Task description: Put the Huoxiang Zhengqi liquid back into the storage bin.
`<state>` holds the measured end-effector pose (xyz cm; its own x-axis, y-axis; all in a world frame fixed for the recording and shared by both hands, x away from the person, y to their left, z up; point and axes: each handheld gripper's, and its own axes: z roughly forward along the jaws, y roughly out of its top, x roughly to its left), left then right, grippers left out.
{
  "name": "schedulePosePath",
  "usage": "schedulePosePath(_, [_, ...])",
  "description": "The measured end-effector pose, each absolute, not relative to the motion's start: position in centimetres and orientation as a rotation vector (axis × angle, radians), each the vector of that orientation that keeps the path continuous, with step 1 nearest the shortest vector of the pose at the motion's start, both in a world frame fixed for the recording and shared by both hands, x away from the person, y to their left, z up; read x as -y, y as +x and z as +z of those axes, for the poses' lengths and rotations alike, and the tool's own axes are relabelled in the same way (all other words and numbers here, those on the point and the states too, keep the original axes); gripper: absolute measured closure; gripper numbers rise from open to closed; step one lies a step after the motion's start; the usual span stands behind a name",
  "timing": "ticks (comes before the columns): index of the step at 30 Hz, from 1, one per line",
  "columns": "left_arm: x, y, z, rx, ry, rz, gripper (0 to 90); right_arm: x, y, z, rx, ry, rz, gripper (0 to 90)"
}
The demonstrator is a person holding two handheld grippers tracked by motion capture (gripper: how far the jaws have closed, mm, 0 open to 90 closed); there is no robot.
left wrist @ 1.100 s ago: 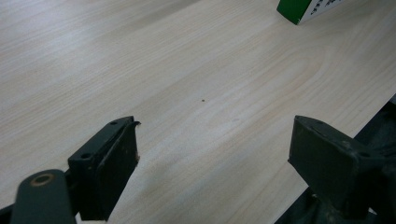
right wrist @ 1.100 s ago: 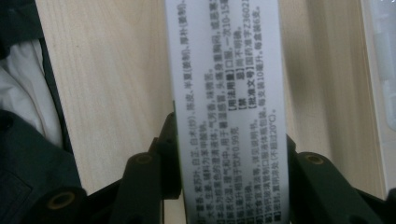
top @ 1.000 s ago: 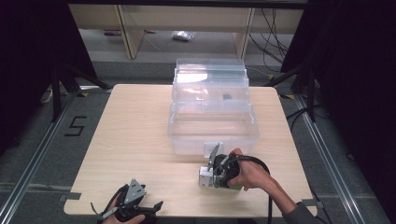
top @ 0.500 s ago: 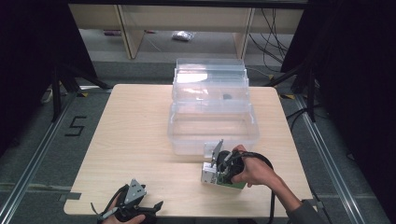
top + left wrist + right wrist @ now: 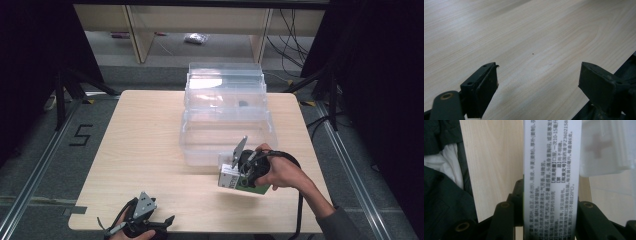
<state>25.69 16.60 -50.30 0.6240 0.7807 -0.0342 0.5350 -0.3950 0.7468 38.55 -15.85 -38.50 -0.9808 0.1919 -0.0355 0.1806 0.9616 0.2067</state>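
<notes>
Since the earlier frame, my right gripper [image 5: 235,172] has lifted the small carton [image 5: 231,178] off the bench [image 5: 135,145] and carried it a little toward the right edge, while my left gripper [image 5: 137,222] has stayed where it was at the near edge. Nearest to me, that left gripper sits by the near left corner with its jaws spread wide apart and nothing between them; in the left gripper view I see bare pale wood between the two black jaws. Further in, toward the near right part of the bench, my right hand [image 5: 280,172] holds the right gripper with its jaws clamped on the carton, a white box with a green face, held clear of the wood just in front of the plastic bins. In the right gripper view the carton [image 5: 552,177] stands as a tall white panel of printed text squeezed between the jaws. Beyond it, the clear plastic bins [image 5: 225,107] stand in a stepped row running from mid-bench to the far edge, and one middle bin holds a small dark thing [image 5: 243,104] that I cannot make out.
</notes>
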Motion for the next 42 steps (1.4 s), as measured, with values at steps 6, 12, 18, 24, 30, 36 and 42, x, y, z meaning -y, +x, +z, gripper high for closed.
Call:
schedulePosePath(6, [-16.6,25.7,-50.3,-1.025,2.099,0.418,15.0,16.4,39.2,-37.0,-3.045,0.27,0.341,64.7])
schedulePosePath(12, [-16.6,25.8,-50.4,-1.026,2.091,0.418,15.0,16.8,39.6,-35.2,-3.019,0.351,0.345,64.7])
schedulePosePath(18, [-16.6,25.8,-50.4,-1.022,2.094,0.416,15.0,16.9,40.4,-33.8,-3.023,0.354,0.38,64.8])
schedulePosePath(24, [-16.7,25.8,-50.3,-1.023,2.101,0.417,15.0,16.8,41.4,-32.6,-3.027,0.348,0.398,64.7])
schedulePosePath(30, [-16.7,25.8,-50.3,-1.025,2.097,0.413,15.0,16.8,42.3,-31.5,-3.018,0.355,0.407,64.8])
schedulePosePath(36, [-16.7,25.7,-50.3,-1.023,2.081,0.411,15.0,16.7,43.8,-30.8,-3.011,0.311,0.403,64.8])
schedulePosePath(42, [-16.7,25.7,-50.3,-1.016,2.082,0.41,15.0,16.6,45.1,-30.5,-2.998,0.373,0.394,64.8])
